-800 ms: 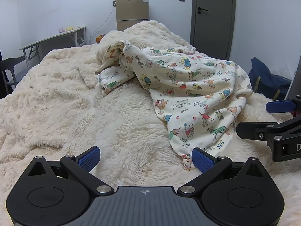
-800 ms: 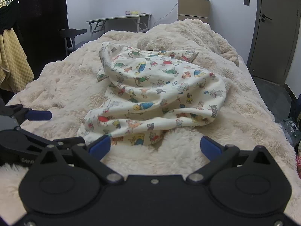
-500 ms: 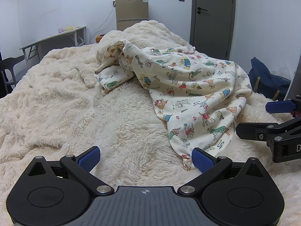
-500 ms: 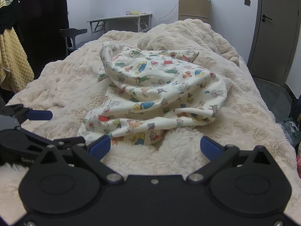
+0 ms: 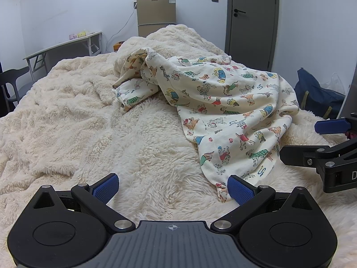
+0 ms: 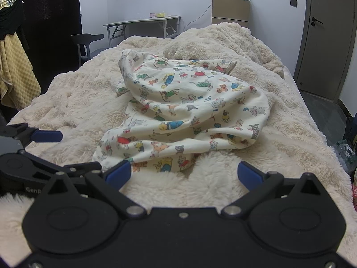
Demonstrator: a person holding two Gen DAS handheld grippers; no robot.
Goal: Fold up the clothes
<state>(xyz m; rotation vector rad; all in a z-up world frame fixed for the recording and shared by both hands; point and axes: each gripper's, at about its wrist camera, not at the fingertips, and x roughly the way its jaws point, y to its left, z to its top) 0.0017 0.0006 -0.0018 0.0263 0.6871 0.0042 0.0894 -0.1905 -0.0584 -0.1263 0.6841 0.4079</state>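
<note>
A cream garment with a coloured cartoon-dog print point(image 5: 225, 111) lies crumpled on a fluffy cream blanket point(image 5: 89, 122) over the bed; it also shows in the right wrist view point(image 6: 189, 116). My left gripper point(image 5: 171, 187) is open and empty, low over the blanket, its right pad beside the garment's near corner. My right gripper point(image 6: 183, 174) is open and empty just short of the garment's near edge. Each gripper shows in the other's view: the right one at the right edge point(image 5: 321, 140), the left one at the left edge point(image 6: 44, 151).
A small brown fridge point(image 5: 156, 13) and a grey door point(image 5: 252, 20) stand at the far wall. A folding table point(image 5: 64, 47) and dark chair point(image 6: 87, 42) are on the left. A dark blue bag point(image 5: 316, 93) lies on the floor right of the bed. A yellow towel point(image 6: 15, 73) hangs at left.
Almost nothing has changed. Both grippers stay open in nearly the same place; the garment has not moved.
</note>
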